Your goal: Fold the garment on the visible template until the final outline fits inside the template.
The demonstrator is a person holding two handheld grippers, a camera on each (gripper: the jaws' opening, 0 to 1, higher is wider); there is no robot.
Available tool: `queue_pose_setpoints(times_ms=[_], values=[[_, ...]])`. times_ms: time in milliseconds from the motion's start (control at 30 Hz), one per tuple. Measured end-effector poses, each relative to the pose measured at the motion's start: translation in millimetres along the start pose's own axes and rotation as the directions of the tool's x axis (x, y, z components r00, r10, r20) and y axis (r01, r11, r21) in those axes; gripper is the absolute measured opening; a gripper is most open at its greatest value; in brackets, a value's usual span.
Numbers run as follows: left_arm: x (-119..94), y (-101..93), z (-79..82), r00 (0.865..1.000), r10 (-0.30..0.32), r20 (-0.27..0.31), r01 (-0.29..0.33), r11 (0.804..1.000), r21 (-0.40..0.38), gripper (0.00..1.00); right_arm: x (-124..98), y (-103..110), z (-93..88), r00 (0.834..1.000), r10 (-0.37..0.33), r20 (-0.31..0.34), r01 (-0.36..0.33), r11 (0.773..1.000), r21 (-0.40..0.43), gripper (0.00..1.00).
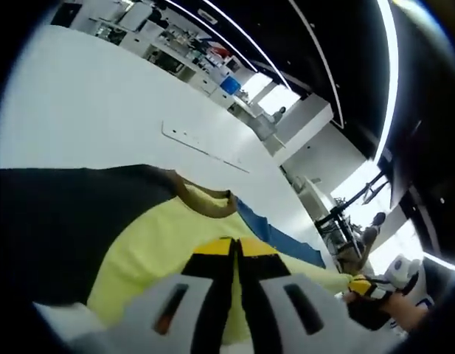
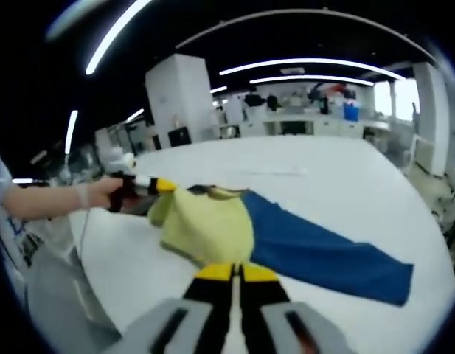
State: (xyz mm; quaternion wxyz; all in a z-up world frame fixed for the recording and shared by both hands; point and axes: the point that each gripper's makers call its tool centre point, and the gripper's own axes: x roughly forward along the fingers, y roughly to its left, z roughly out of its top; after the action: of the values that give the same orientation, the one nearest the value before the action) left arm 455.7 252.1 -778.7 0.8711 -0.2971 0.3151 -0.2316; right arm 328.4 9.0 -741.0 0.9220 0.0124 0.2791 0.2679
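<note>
The garment lies on the white table [image 2: 345, 184]. Its yellow part [image 2: 209, 225] has a brown collar [image 1: 205, 200], and its blue part [image 2: 323, 254] spreads to the right. My left gripper [image 1: 235, 249] is shut on the yellow cloth, which rises just past its yellow tips. In the right gripper view the left gripper [image 2: 162, 186] holds a raised corner of the yellow part. My right gripper [image 2: 235, 271] is shut on the near yellow edge. A dark stretch of cloth [image 1: 65, 228] hangs close to the left lens. A faint pale outline [image 1: 201, 146] marks the table beyond the garment.
A person's hand [image 2: 94, 195] holds the left gripper. The right gripper and its hand [image 1: 371, 291] come in at the lower right of the left gripper view. Benches and shelves [image 2: 301, 110] stand beyond the table's far edge, beside a white pillar [image 2: 179, 96].
</note>
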Motion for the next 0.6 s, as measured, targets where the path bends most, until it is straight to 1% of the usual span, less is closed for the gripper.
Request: queue_pose_setpoints(times_ms=[167, 233, 300, 367, 400, 500, 600], values=[[7.0, 7.3, -11.1, 0.999, 0.039, -0.027, -0.039, 0.999, -0.009, 0.0, 1.7, 4.4, -2.1, 1.0, 0.01, -0.004, -0.01, 1.0, 0.007, 0.0], [6.5, 7.9, -16.1, 0.998, 0.049, -0.039, -0.048, 0.999, 0.005, 0.0, 1.8, 6.5, -2.7, 1.0, 0.009, -0.005, -0.009, 1.0, 0.014, 0.0], [3.8, 5.9, -18.0, 0.998, 0.045, -0.044, -0.044, 0.999, 0.032, 0.0, 1.3, 5.7, -3.9, 1.0, 0.009, -0.006, -0.009, 1.0, 0.019, 0.0], [0.5, 1.3, -16.9, 0.999, 0.025, -0.04, -0.023, 0.998, 0.055, 0.0, 1.1, 4.5, -5.8, 1.0, 0.005, -0.011, -0.004, 1.0, 0.015, 0.0], [-0.9, 1.0, -15.5, 0.999, 0.02, -0.04, -0.018, 0.998, 0.059, 0.01, 0.7, 4.5, -6.7, 1.0, 0.005, -0.013, -0.005, 1.0, 0.018, 0.0], [-4.8, -2.8, -11.7, 0.999, -0.003, -0.033, 0.005, 0.998, 0.069, 0.1, 0.0, 5.0, -7.0, 1.0, 0.004, -0.011, -0.004, 1.0, 0.025, 0.0], [-11.5, -5.9, -8.7, 1.0, -0.009, -0.023, 0.012, 0.996, 0.092, 0.2, -0.5, 6.0, -7.2, 1.0, 0.003, -0.011, -0.003, 1.0, 0.025, 0.0]])
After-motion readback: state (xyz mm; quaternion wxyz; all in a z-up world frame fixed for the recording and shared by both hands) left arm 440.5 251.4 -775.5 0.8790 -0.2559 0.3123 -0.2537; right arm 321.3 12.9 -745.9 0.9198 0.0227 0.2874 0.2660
